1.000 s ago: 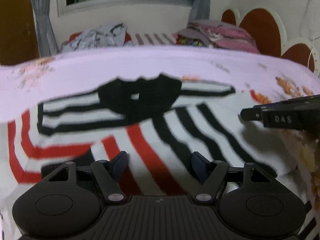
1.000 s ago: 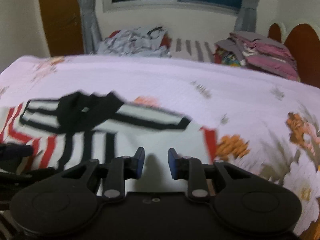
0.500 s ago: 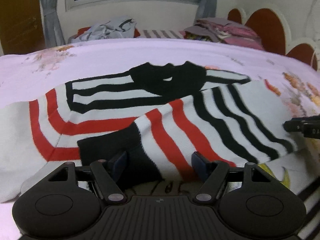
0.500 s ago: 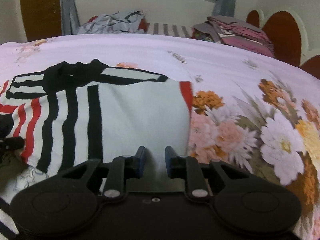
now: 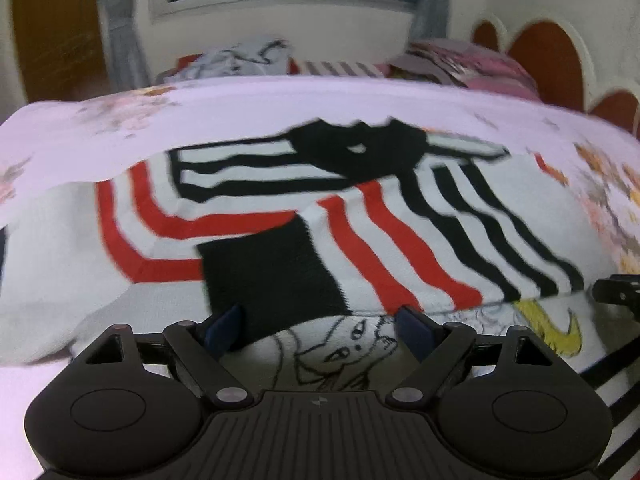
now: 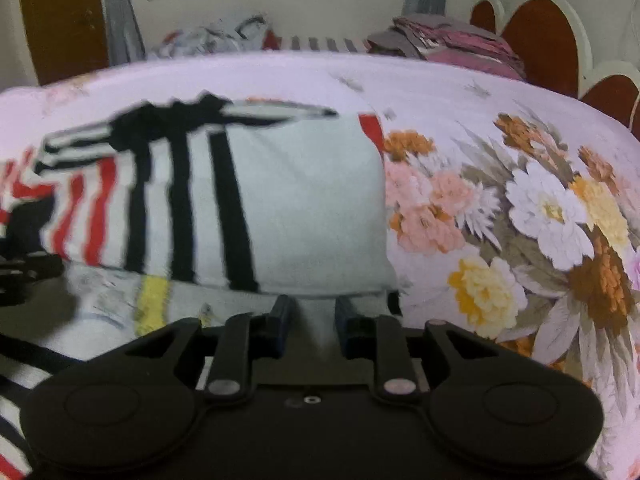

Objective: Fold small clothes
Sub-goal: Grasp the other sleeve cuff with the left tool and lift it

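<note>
Pink bedding with big flowers (image 6: 520, 216) covers the bed where the folding happens, and a window and curtains sit far behind. Close in, the left gripper (image 5: 320, 330) is opening its jaws right now, with the black cuff (image 5: 272, 276) of the striped sweater (image 5: 360, 216) lying just ahead of its near fingertip and nothing squeezed between the pads. The right gripper (image 6: 310, 320) has its jaws close together, pinching a white bit of the sweater's edge. A second ago the sweater's sleeves lay farther out from both grippers; now they are folded across its middle, and a cartoon drawing (image 5: 352, 344) shows on the cloth right under the left gripper. I think the sleeve fold is laid down and being let go, so the next fold could be the bottom half going up. To the right of the right gripper the bed is bare and roomy. Piles of other clothes (image 6: 448, 40) sit well away at the far edge.
</note>
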### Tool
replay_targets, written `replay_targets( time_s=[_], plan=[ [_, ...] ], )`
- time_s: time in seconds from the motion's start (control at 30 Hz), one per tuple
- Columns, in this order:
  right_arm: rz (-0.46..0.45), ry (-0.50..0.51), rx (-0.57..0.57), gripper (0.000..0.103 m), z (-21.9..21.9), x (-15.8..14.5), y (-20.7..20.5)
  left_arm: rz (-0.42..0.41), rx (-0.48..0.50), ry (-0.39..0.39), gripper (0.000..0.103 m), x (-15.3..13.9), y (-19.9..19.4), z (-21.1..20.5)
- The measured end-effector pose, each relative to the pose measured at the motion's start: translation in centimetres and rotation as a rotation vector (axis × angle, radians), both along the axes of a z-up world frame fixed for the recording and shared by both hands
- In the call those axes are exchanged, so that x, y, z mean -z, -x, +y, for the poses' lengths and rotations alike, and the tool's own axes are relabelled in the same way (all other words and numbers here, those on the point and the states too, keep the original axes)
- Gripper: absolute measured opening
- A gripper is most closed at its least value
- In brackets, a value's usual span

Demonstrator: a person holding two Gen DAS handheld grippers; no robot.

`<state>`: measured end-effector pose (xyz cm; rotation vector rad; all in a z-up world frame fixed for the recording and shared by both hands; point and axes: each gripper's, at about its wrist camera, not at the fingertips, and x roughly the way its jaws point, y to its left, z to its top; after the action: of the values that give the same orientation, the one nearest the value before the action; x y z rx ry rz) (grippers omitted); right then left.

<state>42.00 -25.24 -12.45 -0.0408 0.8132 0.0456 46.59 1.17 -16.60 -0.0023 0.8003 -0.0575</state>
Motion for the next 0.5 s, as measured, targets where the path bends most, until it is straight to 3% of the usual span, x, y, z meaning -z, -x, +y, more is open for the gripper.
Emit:
replay_targets(
  time_s=[0.27, 0.5],
  plan=[
    [-0.038, -0.076, -0.076, 0.024, 0.2, -1.4, 0.7, -0.008, -0.309, 0.042, 0.084, -0.7, 5.7, 7.7],
    [-0.021, -0.094, -0.096, 0.025, 2.7, -1.3, 0.3, -0.096, -0.703, 0.221, 0.081, -0.8, 10.5, 20.3]
  ],
)
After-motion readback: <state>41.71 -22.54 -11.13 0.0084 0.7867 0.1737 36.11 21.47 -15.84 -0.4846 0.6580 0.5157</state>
